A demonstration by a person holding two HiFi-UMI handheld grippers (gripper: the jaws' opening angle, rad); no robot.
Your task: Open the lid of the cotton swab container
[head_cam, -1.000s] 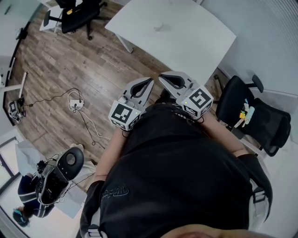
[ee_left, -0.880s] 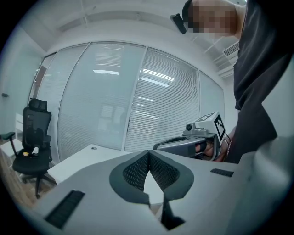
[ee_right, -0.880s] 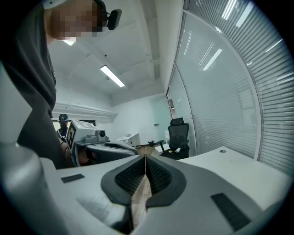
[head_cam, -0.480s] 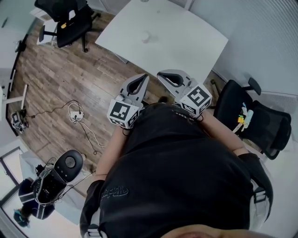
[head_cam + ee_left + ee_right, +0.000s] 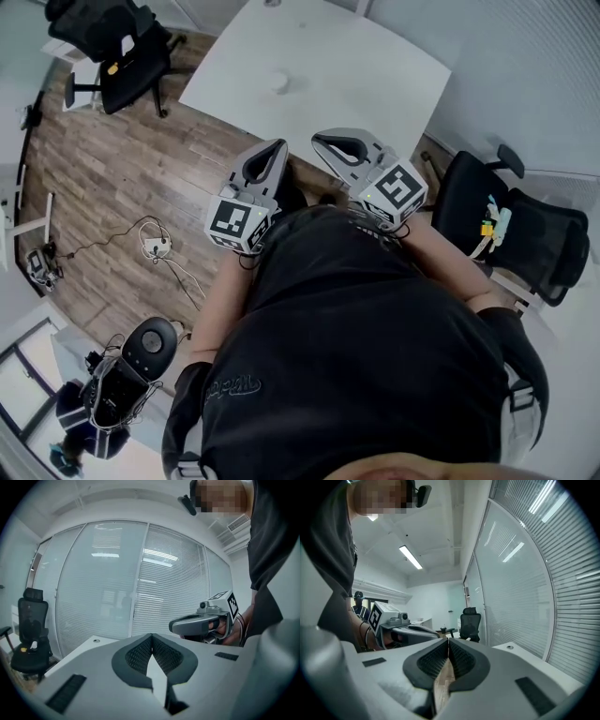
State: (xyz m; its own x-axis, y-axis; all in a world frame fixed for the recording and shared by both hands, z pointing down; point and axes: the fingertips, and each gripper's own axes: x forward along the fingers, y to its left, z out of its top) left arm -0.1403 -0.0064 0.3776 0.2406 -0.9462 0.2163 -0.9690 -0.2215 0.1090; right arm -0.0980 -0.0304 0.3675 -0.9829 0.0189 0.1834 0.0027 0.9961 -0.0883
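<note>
A small, pale round container (image 5: 278, 82) stands alone on the white table (image 5: 356, 75), too small to show a lid. I hold both grippers in front of my chest, short of the table's near edge and well away from the container. The left gripper (image 5: 278, 146) is shut with nothing in it, and the left gripper view shows its jaws (image 5: 152, 637) pressed together. My right gripper (image 5: 320, 139) is also shut and empty, its pads meeting (image 5: 448, 641) in the right gripper view. Each gripper view shows the other gripper beside it.
Black office chairs stand at the right (image 5: 525, 234) and at the upper left (image 5: 103, 47). Cables and a power strip (image 5: 155, 248) lie on the wooden floor. A black device on a stand (image 5: 141, 352) is at lower left. Glass walls with blinds (image 5: 140, 583) close off the room.
Both grippers have moved together toward the table, which now lies lower and closer in the head view. Their jaws stayed shut and empty.
</note>
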